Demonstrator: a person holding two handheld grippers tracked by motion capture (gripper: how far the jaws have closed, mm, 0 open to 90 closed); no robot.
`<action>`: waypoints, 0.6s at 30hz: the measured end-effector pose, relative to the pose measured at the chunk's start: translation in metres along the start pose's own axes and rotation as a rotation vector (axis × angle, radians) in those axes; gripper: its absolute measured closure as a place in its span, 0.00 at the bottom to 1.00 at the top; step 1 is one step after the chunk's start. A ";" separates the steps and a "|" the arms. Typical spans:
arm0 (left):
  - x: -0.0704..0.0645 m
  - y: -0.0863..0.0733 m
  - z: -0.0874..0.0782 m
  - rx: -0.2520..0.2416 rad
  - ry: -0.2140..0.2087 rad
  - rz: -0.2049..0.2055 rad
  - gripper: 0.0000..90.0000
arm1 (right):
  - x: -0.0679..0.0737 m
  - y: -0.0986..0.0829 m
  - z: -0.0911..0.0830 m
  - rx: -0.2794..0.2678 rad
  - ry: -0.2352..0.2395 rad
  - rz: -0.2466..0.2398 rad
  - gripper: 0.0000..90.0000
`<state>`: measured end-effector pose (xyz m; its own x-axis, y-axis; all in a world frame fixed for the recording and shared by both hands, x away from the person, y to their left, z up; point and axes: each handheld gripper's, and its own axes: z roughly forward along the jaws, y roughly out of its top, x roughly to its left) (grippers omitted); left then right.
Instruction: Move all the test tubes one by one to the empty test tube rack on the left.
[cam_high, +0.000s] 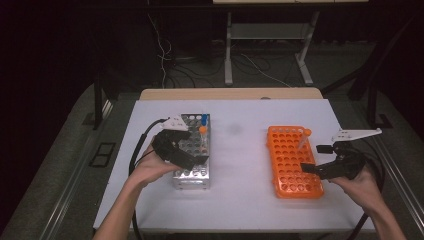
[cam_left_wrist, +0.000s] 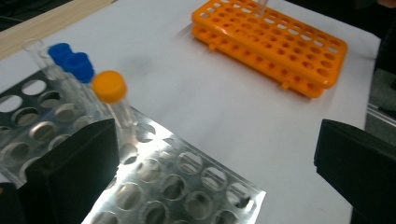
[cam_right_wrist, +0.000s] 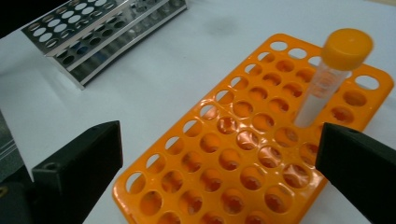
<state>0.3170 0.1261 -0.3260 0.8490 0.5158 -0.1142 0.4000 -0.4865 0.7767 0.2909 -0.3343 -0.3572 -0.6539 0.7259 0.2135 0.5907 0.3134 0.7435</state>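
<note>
One orange-capped tube (cam_right_wrist: 327, 77) already seated in orange rack (cam_high: 292, 162), far corner. Second orange-capped tube (cam_left_wrist: 114, 102), two blue-capped tubes (cam_left_wrist: 70, 63) left in metal rack (cam_high: 192, 147). Left gripper (cam_high: 192, 157) fingers spread beside it; right gripper (cam_high: 315, 160) fingers spread, nothing held.

Dark room, white table (cam_high: 240, 200), floor cables (cam_high: 250, 62)

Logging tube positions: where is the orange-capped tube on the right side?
The orange-capped tube stands in the orange rack, near its far right corner, just beyond the open right gripper.
</note>
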 end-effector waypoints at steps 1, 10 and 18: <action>-0.003 -0.002 -0.001 -0.005 -0.002 0.004 0.00 | -0.002 0.000 0.000 0.000 -0.002 0.003 0.00; -0.023 -0.020 -0.004 -0.032 -0.017 0.017 0.00 | -0.017 0.002 0.006 0.010 -0.013 0.018 0.00; -0.036 -0.032 -0.004 -0.032 -0.030 0.028 0.00 | -0.030 0.003 0.016 0.022 -0.025 0.033 0.00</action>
<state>0.2722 0.1260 -0.3445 0.8699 0.4806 -0.1108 0.3656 -0.4775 0.7989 0.3197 -0.3453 -0.3710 -0.6216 0.7512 0.2218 0.6224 0.3018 0.7222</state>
